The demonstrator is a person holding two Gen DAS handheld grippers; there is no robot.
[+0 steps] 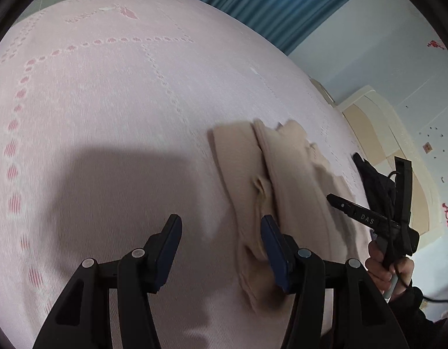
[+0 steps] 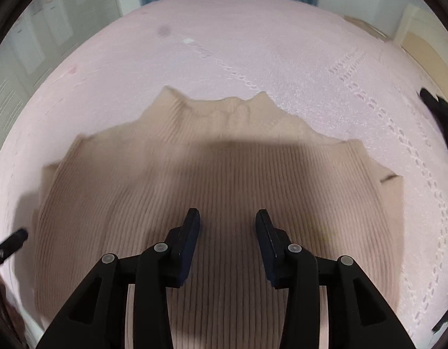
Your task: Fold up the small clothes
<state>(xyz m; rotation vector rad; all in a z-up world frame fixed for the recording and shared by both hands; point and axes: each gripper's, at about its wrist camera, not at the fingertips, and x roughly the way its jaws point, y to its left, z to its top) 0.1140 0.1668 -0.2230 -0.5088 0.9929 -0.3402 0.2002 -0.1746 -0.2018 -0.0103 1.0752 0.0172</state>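
The left gripper [image 1: 221, 226] stands about half open over the pink bedspread [image 1: 107, 110], with nothing between its two fingers; its right-hand finger [image 1: 270, 241] sits just at the near edge of the one beige ribbed sweater [image 1: 285, 174], and whether it touches the knit cannot be told. The rest of the sweater stretches ahead and to the right of that gripper, lying flat with one long fold running along it. The right gripper [image 2: 227, 218] hovers over the middle of the same sweater [image 2: 218, 168], its fingers a moderate gap apart and empty, the ribbed cloth spread beneath and ahead of them up to the collar; contact with the cloth is not clear. From the left wrist view, the right gripper's body appears to the right, gripped by one hand [image 1: 389, 270]. One dark garment [image 1: 375, 180] lies beyond it, apart from the sweater. One blue curtain [image 1: 267, 3] hangs far ahead.
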